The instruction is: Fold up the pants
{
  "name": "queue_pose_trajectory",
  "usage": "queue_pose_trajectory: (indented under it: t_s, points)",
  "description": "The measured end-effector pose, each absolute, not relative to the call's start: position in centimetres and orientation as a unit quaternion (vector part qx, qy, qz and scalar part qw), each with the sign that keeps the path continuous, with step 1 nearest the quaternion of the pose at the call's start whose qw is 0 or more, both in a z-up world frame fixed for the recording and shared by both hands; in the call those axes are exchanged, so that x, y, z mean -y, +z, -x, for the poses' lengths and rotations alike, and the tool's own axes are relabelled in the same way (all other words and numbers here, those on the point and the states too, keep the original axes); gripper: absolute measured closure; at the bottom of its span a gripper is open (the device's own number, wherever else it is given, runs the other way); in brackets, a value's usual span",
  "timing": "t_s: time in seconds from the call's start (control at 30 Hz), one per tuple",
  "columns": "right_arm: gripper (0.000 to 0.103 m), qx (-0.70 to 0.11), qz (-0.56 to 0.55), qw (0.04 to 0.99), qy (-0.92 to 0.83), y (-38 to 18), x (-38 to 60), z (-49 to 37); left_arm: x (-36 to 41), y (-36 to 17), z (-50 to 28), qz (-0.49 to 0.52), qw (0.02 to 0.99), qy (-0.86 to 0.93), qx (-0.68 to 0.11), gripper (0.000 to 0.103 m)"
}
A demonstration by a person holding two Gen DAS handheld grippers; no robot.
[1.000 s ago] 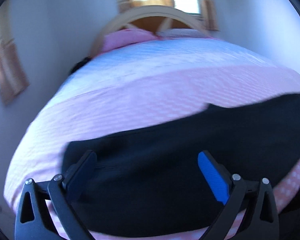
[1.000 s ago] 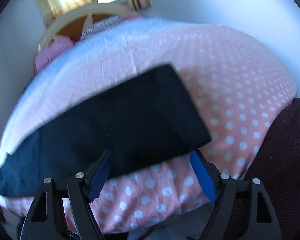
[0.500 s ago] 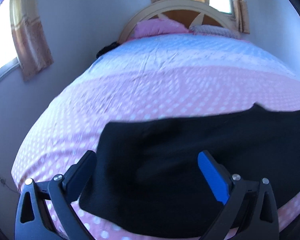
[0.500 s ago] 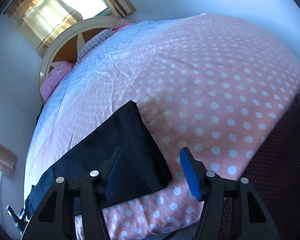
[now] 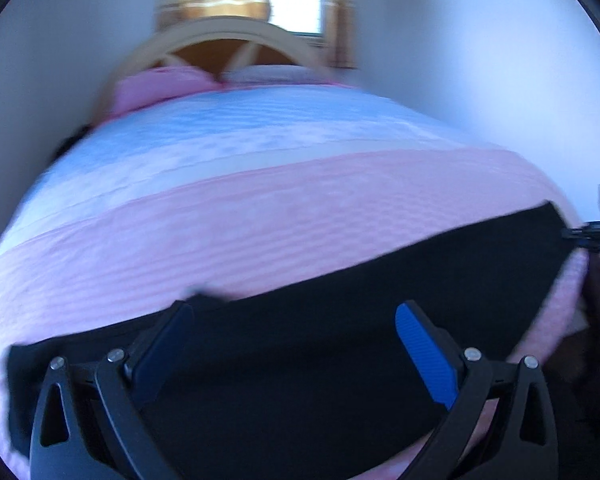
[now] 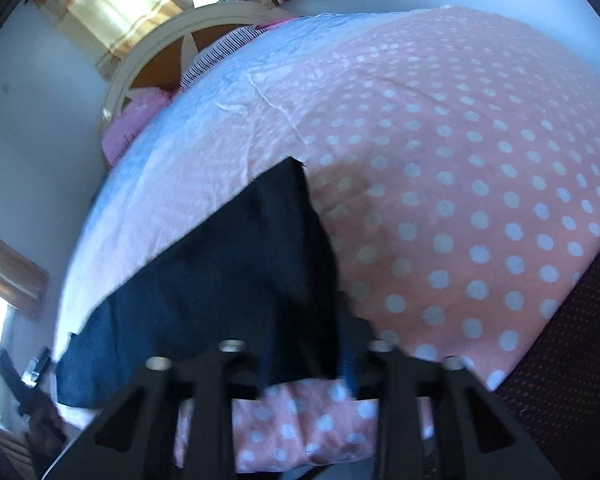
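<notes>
A bed [image 6: 480,128] with a pink, white-dotted cover fills both views, its arched wooden headboard [image 5: 236,40] standing at the far end under a curtained window [image 6: 112,4]. The black pants [image 5: 340,336] lie along the near edge of the bed, already brought into one long, narrow strip.

The right tool [image 6: 306,364] has its fingers drawn close together on the near corner of the pants' right end, and the cloth there rises into a peak, so it appears clamped and starting to lift. The left tool [image 5: 296,356] hangs over the other half of the strip with its fingers wide apart, holding nothing; whether it touches the cloth cannot be told through the blur.

The step in hand looks like the crosswise fold: taking one end of the strip over toward the other. The next move calls for carrying the held end across in a low arc, keeping the edge square so the layers do not skew, while the left tool pins or grips its side so the strip does not drag along the cover.
</notes>
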State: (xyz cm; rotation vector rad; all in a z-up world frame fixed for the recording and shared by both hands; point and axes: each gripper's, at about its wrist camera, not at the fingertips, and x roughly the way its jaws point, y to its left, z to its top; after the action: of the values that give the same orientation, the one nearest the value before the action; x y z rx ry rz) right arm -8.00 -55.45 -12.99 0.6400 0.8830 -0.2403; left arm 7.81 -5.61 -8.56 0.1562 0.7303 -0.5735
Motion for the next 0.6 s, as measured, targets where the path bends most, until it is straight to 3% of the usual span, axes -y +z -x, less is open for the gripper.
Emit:
queue_pose_trajectory:
  t_s: [0.17, 0.37, 0.6]
  points:
    - [0.091, -0.388, -0.296, 0.863, -0.129, -11.4, 54.6, 8.2, 12.5, -8.0, -7.8, -0.068, 0.855, -0.361, -0.365, 0.000]
    - [0.091, -0.359, -0.102, 0.921, -0.112, -5.3, 44.1, 6.2, 17.3, -7.7, -7.2, -0.035, 0.816, -0.436, -0.378, 0.000]
    - [0.088, -0.425, 0.024, 0.905, -0.009, -9.6, 34.1, 1.3, 19.3, -8.6, -6.9, 0.036, 0.772, -0.485, -0.409, 0.001]
